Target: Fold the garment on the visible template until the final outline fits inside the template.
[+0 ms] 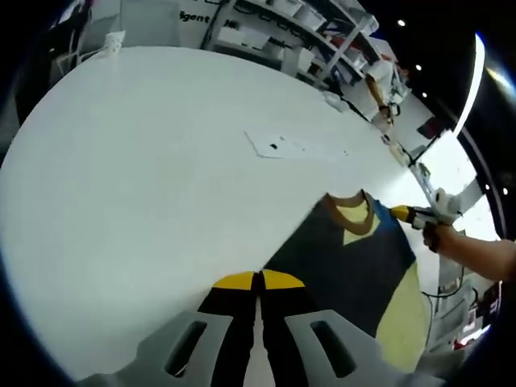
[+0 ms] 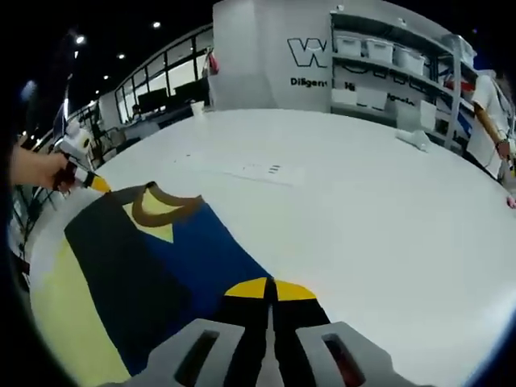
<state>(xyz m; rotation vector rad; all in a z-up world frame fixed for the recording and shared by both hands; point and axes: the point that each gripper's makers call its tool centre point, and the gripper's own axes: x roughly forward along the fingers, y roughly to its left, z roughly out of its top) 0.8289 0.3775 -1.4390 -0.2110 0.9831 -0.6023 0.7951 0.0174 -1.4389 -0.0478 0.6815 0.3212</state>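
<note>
Navy and yellow garment [image 1: 355,266] spread flat on white table [image 1: 145,177] at lower right of left gripper view, left gripper [image 1: 259,281] jaws pressed together at garment edge, right gripper [image 2: 271,289] jaws also closed on garment hem, paper template [image 2: 256,171] seen beyond collar, upper centre.

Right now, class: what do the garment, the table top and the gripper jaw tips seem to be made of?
Garment: soft knit fabric, matte, lying flat and limp, with a ribbed-looking brown collar. Table top: smooth white sheet, probably laminate or painted board, with a faint sheen. Right gripper and left gripper tips: yellow and black, likely plastic or rubber; which one is unclear.
</note>
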